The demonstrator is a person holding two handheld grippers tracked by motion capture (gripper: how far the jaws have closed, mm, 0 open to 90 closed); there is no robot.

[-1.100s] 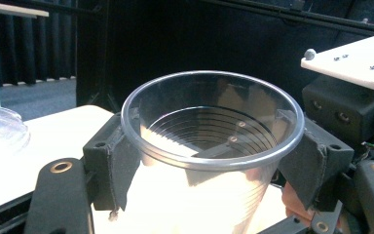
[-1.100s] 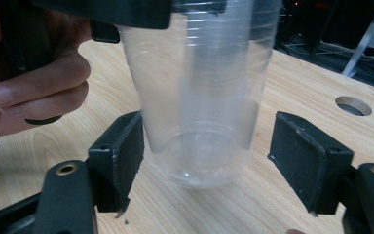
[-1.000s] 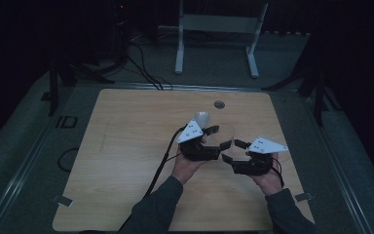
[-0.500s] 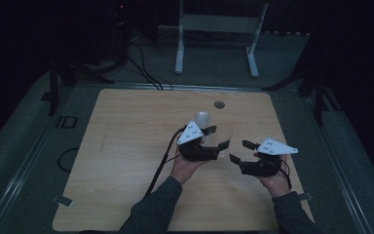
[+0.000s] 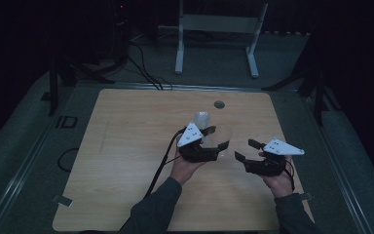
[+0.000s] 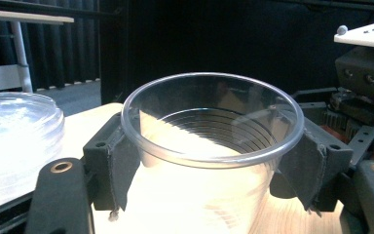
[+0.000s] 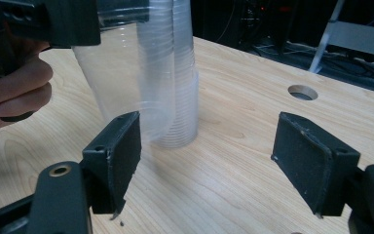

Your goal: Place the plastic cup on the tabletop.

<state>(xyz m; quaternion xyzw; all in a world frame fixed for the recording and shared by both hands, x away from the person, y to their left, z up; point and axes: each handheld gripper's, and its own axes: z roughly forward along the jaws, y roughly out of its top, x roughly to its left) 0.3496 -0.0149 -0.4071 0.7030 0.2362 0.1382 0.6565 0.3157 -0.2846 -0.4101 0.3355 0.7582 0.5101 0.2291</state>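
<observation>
A clear plastic cup (image 6: 209, 195) sits upright between the jaws of my left gripper (image 6: 212, 163), whose pads press on both its sides just under the rim. In the high view that gripper (image 5: 217, 137) holds the cup (image 5: 220, 135) just above the table, beside a stack of clear cups (image 5: 202, 119). The stack (image 7: 180, 73) stands upside down on the wood, right behind the held cup (image 7: 119, 83). My right gripper (image 5: 245, 149) hovers to the right of the left one, jaws wide apart. Nothing is between its pads (image 7: 121, 146).
The wooden table (image 5: 126, 146) has a round hole (image 5: 219, 104) near its far edge. A white metal frame (image 5: 219, 24) stands on the floor beyond. A black cable (image 5: 163, 161) trails from the left gripper toward the front edge.
My right gripper has drifted a little to the right, away from the left one. The left gripper and its cup have stayed where they were.
</observation>
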